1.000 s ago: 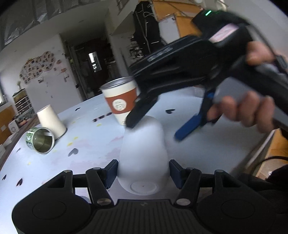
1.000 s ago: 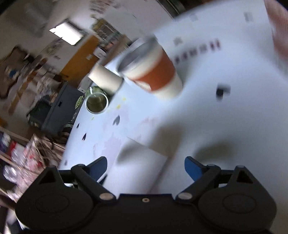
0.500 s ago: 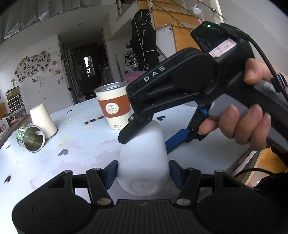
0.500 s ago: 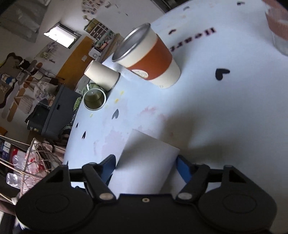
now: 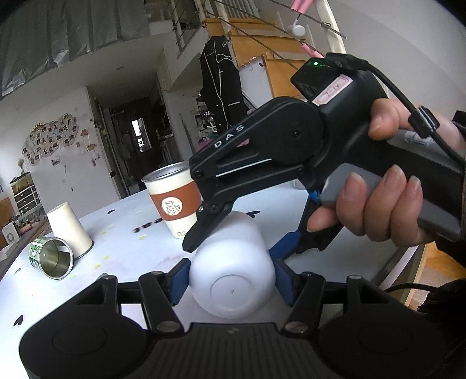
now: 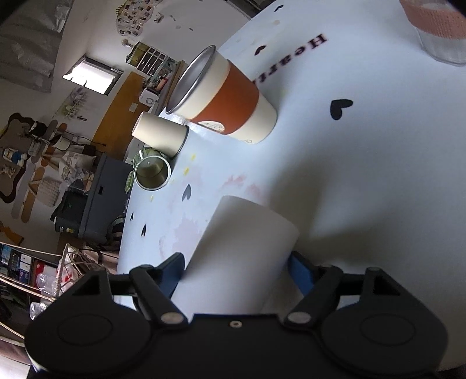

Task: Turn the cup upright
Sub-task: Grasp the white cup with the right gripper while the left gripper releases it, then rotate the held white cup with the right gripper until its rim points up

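A plain white cup (image 5: 233, 274) lies on its side, its base facing the left wrist camera. My left gripper (image 5: 232, 280) is shut on it near the base, blue pads on both sides. My right gripper (image 5: 241, 242) comes in from the upper right and straddles the cup's far part. In the right wrist view the white cup (image 6: 238, 253) sits between the blue pads of my right gripper (image 6: 237, 269), which press on its sides. Whether the cup rests on the white table (image 5: 122, 233) or hangs just above it, I cannot tell.
An orange-sleeved cup (image 5: 174, 201) stands upright behind the white cup. A cream paper cup (image 5: 69, 230) stands upside down at the left, with a metal tin (image 5: 52, 258) on its side beside it. The table's right edge (image 5: 399, 262) is close. A glass with a pink band (image 6: 439, 26) stands at the far right.
My right gripper has come down over the white cup and closed on its sides. The left gripper has kept its hold; the cup has tipped so its base faces the left camera more.
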`<state>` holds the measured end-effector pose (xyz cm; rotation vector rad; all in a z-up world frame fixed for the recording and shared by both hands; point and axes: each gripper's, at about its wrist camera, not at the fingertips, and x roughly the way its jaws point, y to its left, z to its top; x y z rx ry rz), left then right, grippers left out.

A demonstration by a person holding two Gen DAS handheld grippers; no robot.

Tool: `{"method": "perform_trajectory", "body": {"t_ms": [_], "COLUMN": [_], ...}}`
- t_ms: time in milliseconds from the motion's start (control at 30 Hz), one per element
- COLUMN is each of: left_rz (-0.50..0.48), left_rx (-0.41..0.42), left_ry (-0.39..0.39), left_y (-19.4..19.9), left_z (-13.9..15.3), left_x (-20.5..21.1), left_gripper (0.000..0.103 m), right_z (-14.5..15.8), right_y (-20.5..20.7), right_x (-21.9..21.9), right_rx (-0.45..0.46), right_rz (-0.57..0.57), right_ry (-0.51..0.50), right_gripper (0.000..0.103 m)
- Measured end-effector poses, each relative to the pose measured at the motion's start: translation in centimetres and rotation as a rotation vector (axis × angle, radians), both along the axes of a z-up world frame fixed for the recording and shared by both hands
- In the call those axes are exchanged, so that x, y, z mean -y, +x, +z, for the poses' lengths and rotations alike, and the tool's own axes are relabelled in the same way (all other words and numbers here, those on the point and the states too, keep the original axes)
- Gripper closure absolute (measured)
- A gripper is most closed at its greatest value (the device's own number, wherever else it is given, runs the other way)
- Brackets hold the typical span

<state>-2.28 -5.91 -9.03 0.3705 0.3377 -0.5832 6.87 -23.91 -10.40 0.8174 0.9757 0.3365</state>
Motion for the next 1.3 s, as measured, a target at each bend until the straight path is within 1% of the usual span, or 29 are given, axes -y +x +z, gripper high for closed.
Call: {"method": "perform_trajectory", "body": {"t_ms": [100,167,233,267,333,367,433,500,567,633,667,700,767,900,1033,1133,1233,1300], "left_rz": [-0.008,-0.011,-0.019,-0.028,-0.039,-0.04,-0.04,-0.034,-0.022,-0.02,-0.022,-0.018,0.002,0.027,0.013,0.015,0.03,0.039], "left_rx": [-0.022,-0.031,-0.042,-0.049,-0.054,-0.051,-0.052,-0.061,-0.066,-0.081,-0.089,-0.093,-0.074,-0.023,-0.03,-0.044,-0.078,-0.086], "left_ry": [-0.015,-0.011,-0.011,-0.016,-0.023,-0.022,-0.023,-0.035,-0.057,-0.082,-0.088,-0.086,-0.066,-0.04,-0.03,-0.054,-0.077,-0.101], "left_y": [0.1,0.3,0.5,0.5,0.5,0.4,0.5,0.9,1.3,1.9,2.2,2.4,2.6,3.0,3.5,3.6,4.0,4.1], "left_z": [0.2,0.2,0.1,0.1,0.0,0.0,0.1,0.1,0.2,0.3,0.3,0.2,0.1,0.2,0.0,-0.1,-0.5,-0.8], "left_x": [-0.2,-0.2,-0.1,-0.1,-0.1,0.0,0.0,0.1,0.1,0.2,0.3,0.5,0.7,0.6,0.8,0.7,0.5,0.2], "left_gripper": [0.041,0.04,0.039,0.037,0.031,0.031,0.031,0.03,0.031,0.034,0.039,0.039,0.039,0.038,0.042,0.043,0.043,0.043], "right_z": [0.0,0.1,0.3,0.5,1.0,1.4,2.1,2.8,3.1,3.1,3.1,3.2,3.5,3.8,4.3,4.4,4.4,4.3], "right_y": [0.0,0.0,-0.1,-0.2,-0.5,-0.7,-1.0,-1.4,-1.7,-1.8,-1.9,-2.1,-2.1,-2.3,-2.9,-3.5,-3.9,-4.0], "right_x": [-0.1,-0.2,-0.3,-0.4,-0.7,-0.9,-1.0,-1.2,-1.6,-1.9,-2.2,-2.5,-2.9,-3.0,-3.7,-4.3,-4.6,-4.9], "right_rx": [0.02,0.038,0.068,0.086,0.142,0.18,0.259,0.35,0.394,0.413,0.423,0.435,0.45,0.455,0.492,0.517,0.538,0.55], "right_rz": [-0.002,-0.004,-0.005,-0.006,-0.015,-0.022,-0.037,-0.048,-0.038,-0.003,0.012,0.027,0.042,0.063,0.084,0.096,0.118,0.143], "right_ry": [-0.013,-0.028,-0.059,-0.08,-0.144,-0.185,-0.266,-0.373,-0.428,-0.445,-0.453,-0.467,-0.492,-0.481,-0.504,-0.557,-0.581,-0.583], "right_gripper": [0.026,0.027,0.028,0.028,0.029,0.029,0.03,0.031,0.032,0.033,0.033,0.033,0.033,0.034,0.034,0.035,0.037,0.035]}}
